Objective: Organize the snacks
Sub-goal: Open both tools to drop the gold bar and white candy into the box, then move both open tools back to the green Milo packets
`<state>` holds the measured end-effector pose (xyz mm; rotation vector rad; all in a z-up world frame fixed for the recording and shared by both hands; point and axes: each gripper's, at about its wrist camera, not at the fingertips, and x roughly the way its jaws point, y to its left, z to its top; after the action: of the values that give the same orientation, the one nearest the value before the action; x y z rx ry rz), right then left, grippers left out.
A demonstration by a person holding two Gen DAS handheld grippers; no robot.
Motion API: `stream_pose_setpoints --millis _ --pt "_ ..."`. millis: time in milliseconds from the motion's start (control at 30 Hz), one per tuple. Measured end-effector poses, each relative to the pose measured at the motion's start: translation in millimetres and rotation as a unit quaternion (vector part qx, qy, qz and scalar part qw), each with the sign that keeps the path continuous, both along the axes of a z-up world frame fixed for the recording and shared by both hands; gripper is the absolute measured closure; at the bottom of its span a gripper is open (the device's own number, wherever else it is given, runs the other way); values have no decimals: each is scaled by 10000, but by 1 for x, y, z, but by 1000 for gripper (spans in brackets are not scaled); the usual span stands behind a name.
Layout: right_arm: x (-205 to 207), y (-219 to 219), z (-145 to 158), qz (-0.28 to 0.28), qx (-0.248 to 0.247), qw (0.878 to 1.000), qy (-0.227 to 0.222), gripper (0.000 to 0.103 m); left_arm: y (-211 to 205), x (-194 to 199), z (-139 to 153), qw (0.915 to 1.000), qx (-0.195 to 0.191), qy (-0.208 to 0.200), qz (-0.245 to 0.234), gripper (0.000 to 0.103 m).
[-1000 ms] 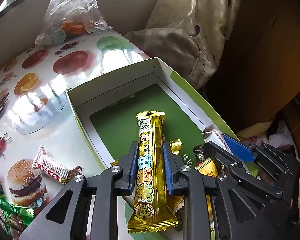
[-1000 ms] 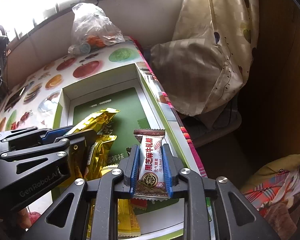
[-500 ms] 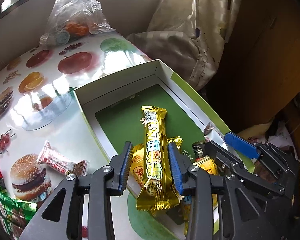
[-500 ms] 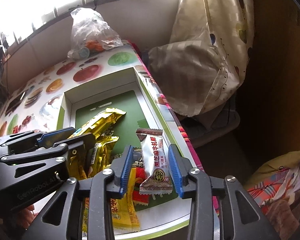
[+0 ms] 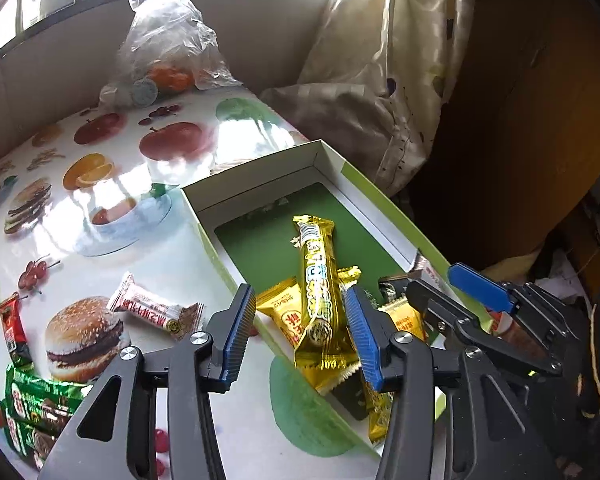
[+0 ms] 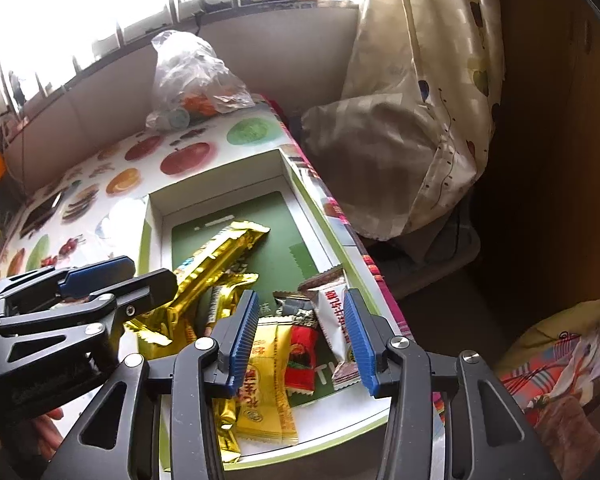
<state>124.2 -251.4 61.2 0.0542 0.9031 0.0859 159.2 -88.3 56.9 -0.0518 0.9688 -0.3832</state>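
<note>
Fruit-print tablecloth (image 5: pixel 188 248) bears plastic bag (image 5: pixel 168 48) behind snack box (image 5: pixel 324 160).

Left gripper (image 5: pixel 300 332): jaws opening, long gold bar (image 5: pixel 318 280) lies loose between them, pads clear of it. Ahead: bare green box floor (image 5: pixel 260 248), unobstructed up to box far wall (image 5: pixel 256 176). Immediately right: right gripper (image 5: pixel 476 296), close, blocks sideways passage. Left: open tablecloth (image 5: pixel 188 264), only pink-white candy (image 5: pixel 156 312) and green packets (image 5: pixel 36 404) lying flat. Far ahead: plastic bag (image 5: pixel 168 52).
</note>
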Motion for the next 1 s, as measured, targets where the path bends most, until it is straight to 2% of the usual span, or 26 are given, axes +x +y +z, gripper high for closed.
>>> stream_pose_setpoints --millis 433,600,1000 --pt "-15 14 16 57 121 9997 -200 59 30 -30 25 9987 103 -415 283 54" --pt "-21 22 22 131 184 9994 -269 58 39 -41 30 9974 249 -537 406 54" --pt "-27 51 27 442 263 9981 -350 58 75 -61 34 9943 338 -657 774 54"
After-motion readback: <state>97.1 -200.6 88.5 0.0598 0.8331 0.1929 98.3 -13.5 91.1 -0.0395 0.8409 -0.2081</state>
